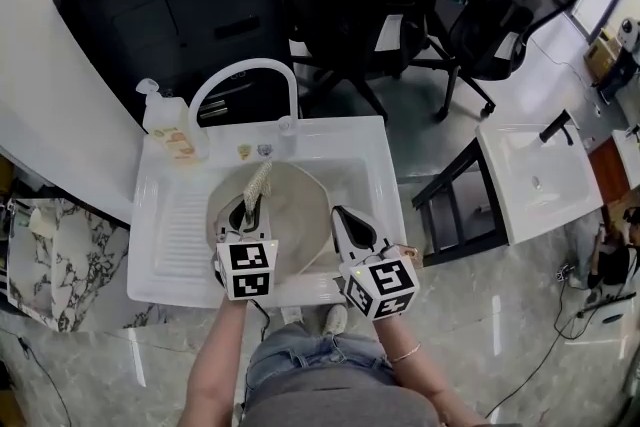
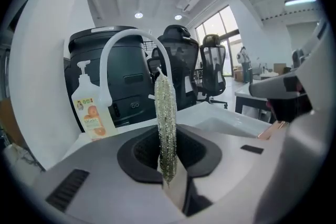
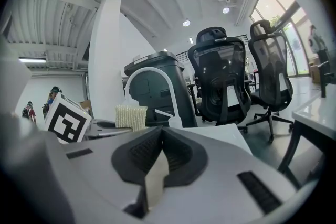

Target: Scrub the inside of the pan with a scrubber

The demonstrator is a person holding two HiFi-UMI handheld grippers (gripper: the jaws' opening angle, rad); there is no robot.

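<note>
left gripper (image 1: pixel 249 212) of mine is clamped on the one scrubber (image 1: pixel 259 183), forearm reaching toward 12 o'clock over the one pan (image 1: pixel 300 205), which lies in the sink (image 1: pixel 372 155). my right gripper (image 1: pixel 347 221), jaws together on nothing, angles in by the pan's 4 o'clock rim.

Scrubber (image 2: pixel 166 123): a sparkly yellow-green is seen.
Pan (image 1: pixel 303 207): coloured pale cream.
Sink (image 1: pixel 170 240): coloured white.
Tap (image 1: pixel 245 67): coloured white.
Soap bottle (image 2: pixel 90 108): white, marked with orange fruit pictures.
Left gripper (image 2: pixel 168 168): grey, with black-and-white squares printed on its cube.
Right gripper (image 3: pixel 157 165): coloured and patterned the same.
Chairs (image 1: pixel 500 5): coloured black.
</note>
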